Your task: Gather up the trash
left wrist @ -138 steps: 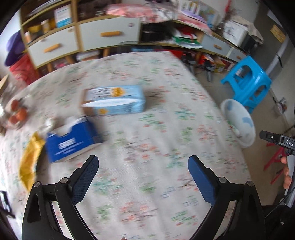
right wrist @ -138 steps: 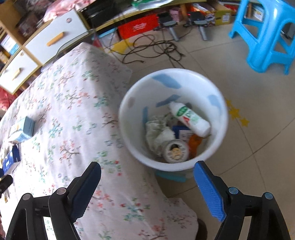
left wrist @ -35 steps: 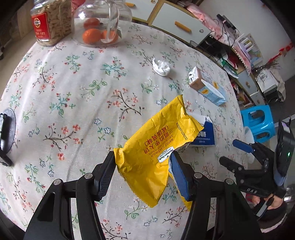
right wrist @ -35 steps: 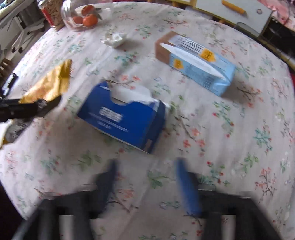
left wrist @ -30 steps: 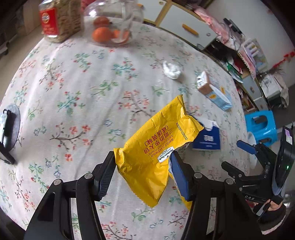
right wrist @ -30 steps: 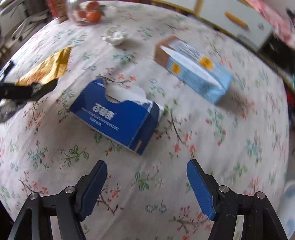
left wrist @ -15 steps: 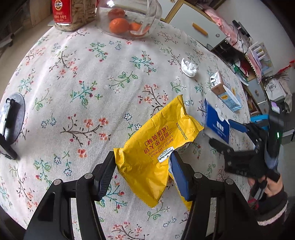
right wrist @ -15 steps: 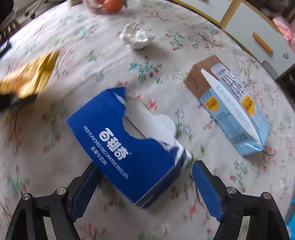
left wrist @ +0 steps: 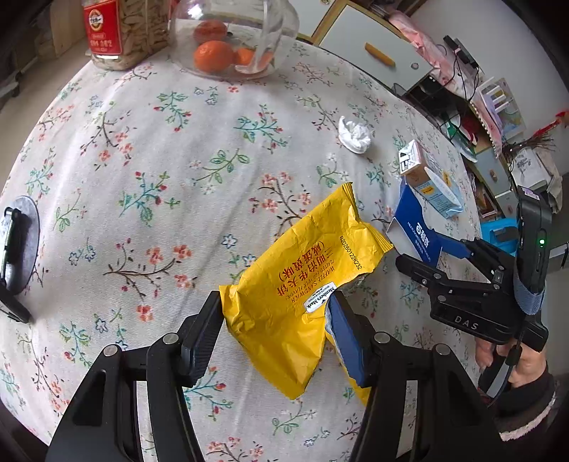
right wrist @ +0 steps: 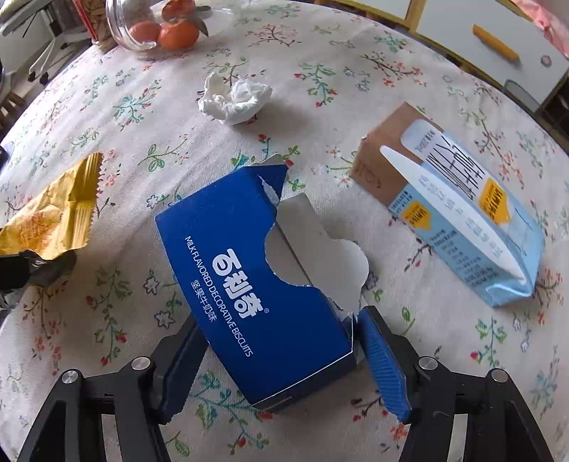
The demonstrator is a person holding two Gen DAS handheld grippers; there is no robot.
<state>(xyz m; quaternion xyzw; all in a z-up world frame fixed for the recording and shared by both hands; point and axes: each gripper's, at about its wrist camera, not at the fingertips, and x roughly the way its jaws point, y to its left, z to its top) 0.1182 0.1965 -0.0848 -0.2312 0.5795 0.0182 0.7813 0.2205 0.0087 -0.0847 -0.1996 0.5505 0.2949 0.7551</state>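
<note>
My left gripper [left wrist: 274, 334] is shut on a yellow snack wrapper [left wrist: 302, 280] and holds it above the floral tablecloth. The wrapper also shows at the left of the right wrist view [right wrist: 57, 209]. My right gripper [right wrist: 281, 362] has its fingers closed against both sides of a torn blue biscuit box [right wrist: 256, 284], which also shows in the left wrist view [left wrist: 414, 227]. A crumpled white tissue [right wrist: 234, 96] and a light blue carton [right wrist: 455, 209] lie on the table beyond the box.
A glass jar of oranges [left wrist: 231, 39] and a red-labelled jar [left wrist: 121, 32] stand at the table's far edge. A grey disc [left wrist: 17, 245] sits at the left edge. Cabinets [left wrist: 373, 53] and a blue stool [left wrist: 498, 231] stand beyond the table.
My right gripper moved in around the blue box and closed on it. My left gripper kept hold of the yellow wrapper and shifted slightly.
</note>
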